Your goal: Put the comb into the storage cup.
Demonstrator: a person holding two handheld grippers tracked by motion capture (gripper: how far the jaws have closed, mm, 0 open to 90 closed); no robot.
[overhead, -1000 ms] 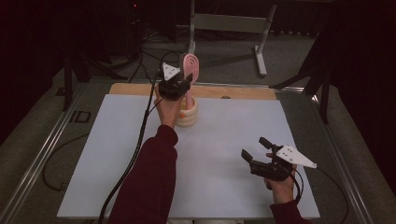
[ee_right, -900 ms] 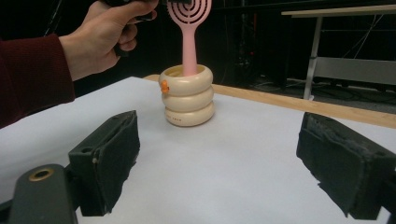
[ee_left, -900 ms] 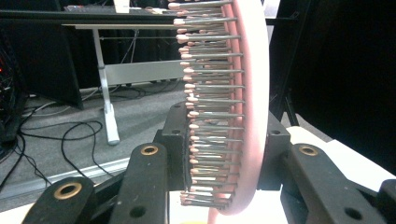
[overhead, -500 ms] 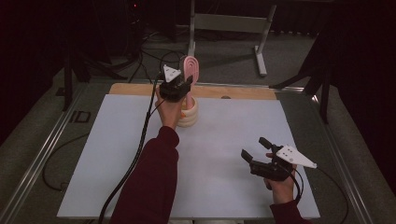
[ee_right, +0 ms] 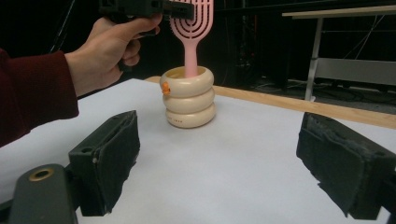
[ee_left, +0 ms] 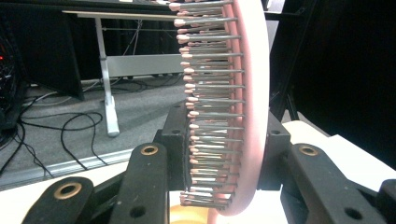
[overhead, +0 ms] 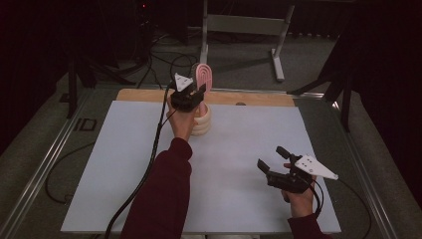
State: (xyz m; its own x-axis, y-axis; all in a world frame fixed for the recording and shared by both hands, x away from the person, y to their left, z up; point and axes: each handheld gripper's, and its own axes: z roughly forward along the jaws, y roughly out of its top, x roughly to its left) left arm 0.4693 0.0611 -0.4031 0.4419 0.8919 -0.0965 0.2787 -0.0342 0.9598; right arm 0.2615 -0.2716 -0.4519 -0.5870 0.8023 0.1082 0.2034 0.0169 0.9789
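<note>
- White sheet (overhead: pixel 124 164) covers the table top, with a strip of bare wood (overhead: pixel 149 94) showing along its far edge; grey floor, cables and a metal frame lie beyond.
- Dark red sleeve (overhead: pixel 159 194) on the person's left arm reaches from the bottom of the high view up to the far middle of the table.
- Left gripper (overhead: pixel 199 90), held in the left hand (overhead: pixel 183 122), is closed on the head of a pink hairbrush (overhead: pixel 203 77); in the left gripper view the 2 jaws press on either side of the head, bristles (ee_left: pixel 210 107) turned to that view's left.
- Brush stands upright, its handle down inside a cream holder (ee_right: pixel 188 97) shaped like 3 stacked rings, with a small orange mark on its side. The holder sits near the far edge of the sheet.
- Right gripper (overhead: pixel 272 163), held in the right hand (overhead: pixel 298 199) at the near right of the table, is well apart from the holder; its 2 padded jaws stand wide apart with nothing between them, pointing toward the holder.
</note>
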